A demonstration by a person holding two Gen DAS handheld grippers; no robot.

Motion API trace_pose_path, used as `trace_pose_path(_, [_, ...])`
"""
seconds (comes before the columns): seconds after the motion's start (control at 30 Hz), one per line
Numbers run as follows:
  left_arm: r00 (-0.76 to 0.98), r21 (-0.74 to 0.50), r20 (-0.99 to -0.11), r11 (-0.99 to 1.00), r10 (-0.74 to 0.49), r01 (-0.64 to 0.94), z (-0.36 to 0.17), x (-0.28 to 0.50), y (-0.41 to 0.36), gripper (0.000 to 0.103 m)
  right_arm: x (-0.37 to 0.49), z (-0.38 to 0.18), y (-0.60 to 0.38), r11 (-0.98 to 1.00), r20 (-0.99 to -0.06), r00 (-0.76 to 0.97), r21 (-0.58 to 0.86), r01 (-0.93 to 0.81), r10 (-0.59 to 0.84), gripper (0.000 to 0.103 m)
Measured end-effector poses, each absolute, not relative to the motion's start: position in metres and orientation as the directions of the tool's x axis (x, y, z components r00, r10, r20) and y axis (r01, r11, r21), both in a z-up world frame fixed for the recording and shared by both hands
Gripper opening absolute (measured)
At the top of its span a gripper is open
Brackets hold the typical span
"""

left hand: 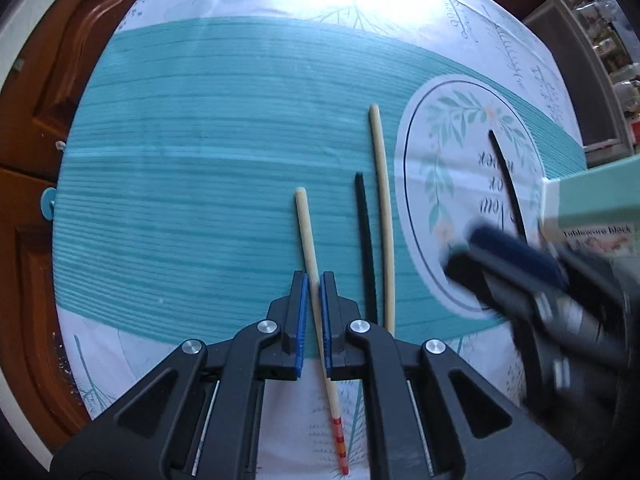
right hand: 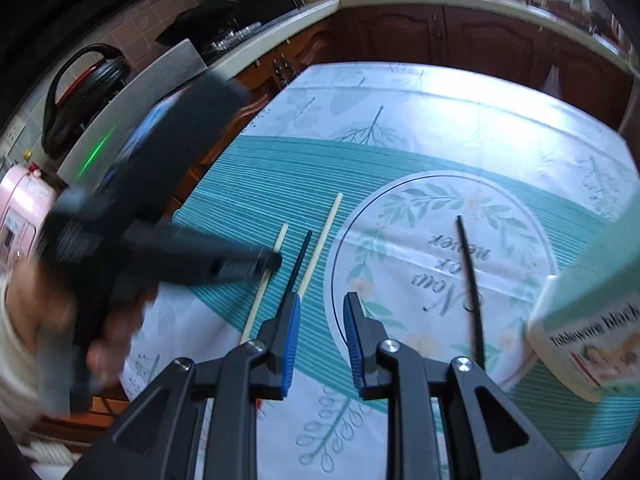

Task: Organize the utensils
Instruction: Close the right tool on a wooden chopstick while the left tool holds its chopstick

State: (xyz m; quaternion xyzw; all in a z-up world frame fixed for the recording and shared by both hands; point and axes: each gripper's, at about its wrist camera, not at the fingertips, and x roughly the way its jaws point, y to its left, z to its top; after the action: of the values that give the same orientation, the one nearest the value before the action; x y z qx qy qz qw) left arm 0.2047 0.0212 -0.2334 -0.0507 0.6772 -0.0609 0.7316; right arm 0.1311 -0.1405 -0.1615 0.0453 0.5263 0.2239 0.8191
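Left hand-held gripper [left hand: 314, 280] clamped on pale chopstick [left hand: 310, 248], black chopstick [left hand: 366, 236] beside

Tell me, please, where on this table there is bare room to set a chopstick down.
The teal striped band left of the pale chopstick in the left claw is bare to the cloth's edge. The white far strip beyond the band is bare too. It is crowded toward the printed circle: two chopsticks lie side by side there, a black one crosses it, and the box borders it.

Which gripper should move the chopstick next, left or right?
Left, probably. The left gripper is already shut on a cream chopstick, ready to carry it. The right gripper is open with nothing between its pads.
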Motion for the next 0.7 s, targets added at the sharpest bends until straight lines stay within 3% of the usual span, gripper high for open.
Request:
trace_pose_path(0.17, [0.081, -0.218, -0.973, 0.975, -0.215, -0.035, -0.235, 0.187, 0.046, 0.003, 0.171, -0.180, -0.126, 0.895, -0.878, 0.224, 0.366, -0.254, 0.423, 0.022])
trace_pose_path(0.47, [0.089, -0.252, -0.966, 0.963, -0.244, -0.092, -0.239, 0.171, 0.078, 0.003, 0.212, -0.208, -0.101, 0.951, -0.951, 0.116, 0.266, -0.155, 0.285, 0.020])
trace_pose_path(0.7, [0.101, -0.284, -0.957, 0.951, -0.272, -0.124, -0.240, 0.166, 0.085, 0.003, 0.218, -0.208, -0.072, 0.974, -0.987, 0.101, 0.104, -0.203, 0.126, 0.020])
